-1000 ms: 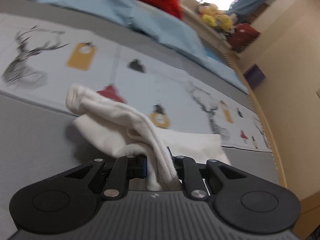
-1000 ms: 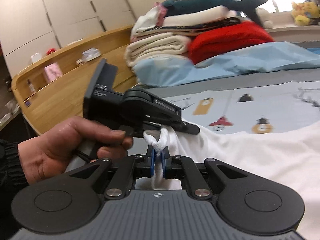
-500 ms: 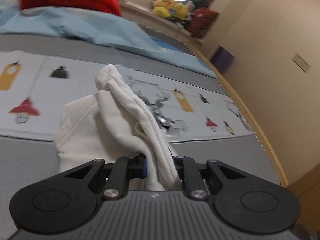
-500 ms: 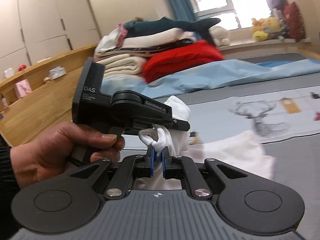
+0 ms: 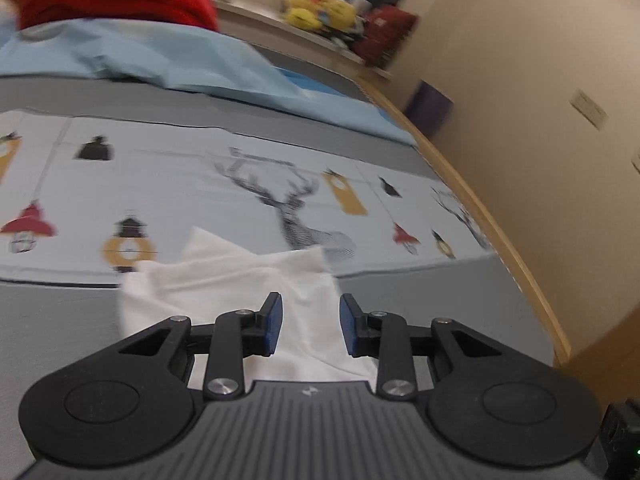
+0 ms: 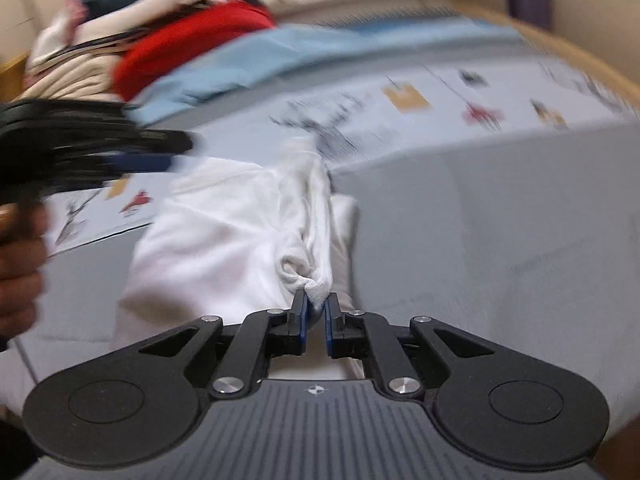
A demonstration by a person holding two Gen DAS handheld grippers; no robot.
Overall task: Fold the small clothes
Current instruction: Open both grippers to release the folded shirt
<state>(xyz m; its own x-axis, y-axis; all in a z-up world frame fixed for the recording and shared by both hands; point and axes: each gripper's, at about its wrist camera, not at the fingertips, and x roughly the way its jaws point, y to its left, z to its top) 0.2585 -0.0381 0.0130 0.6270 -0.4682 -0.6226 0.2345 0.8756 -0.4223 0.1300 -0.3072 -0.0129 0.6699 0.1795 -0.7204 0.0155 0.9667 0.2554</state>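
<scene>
The right claw (image 6: 316,312) pinches a bunched edge of the white garment (image 6: 224,232), apparently to hold the fold in place, while the left claw (image 5: 310,320) hangs with fingers apart just above the cloth on the bed (image 5: 420,300).

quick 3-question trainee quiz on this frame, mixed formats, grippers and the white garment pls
1. True or false: the left gripper is clamped on the white garment.
2. Multiple choice: what does the right gripper hold between its blue pads? A) a bunched edge of the white garment B) the red blanket C) nothing
3. Fill in: the garment lies on a bed cover printed with lanterns and a ____.

Key
1. False. Its jaws stand apart, with the cloth lying loose below them.
2. A. The jaws are nearly closed on a fold of cloth.
3. Deer.
</scene>
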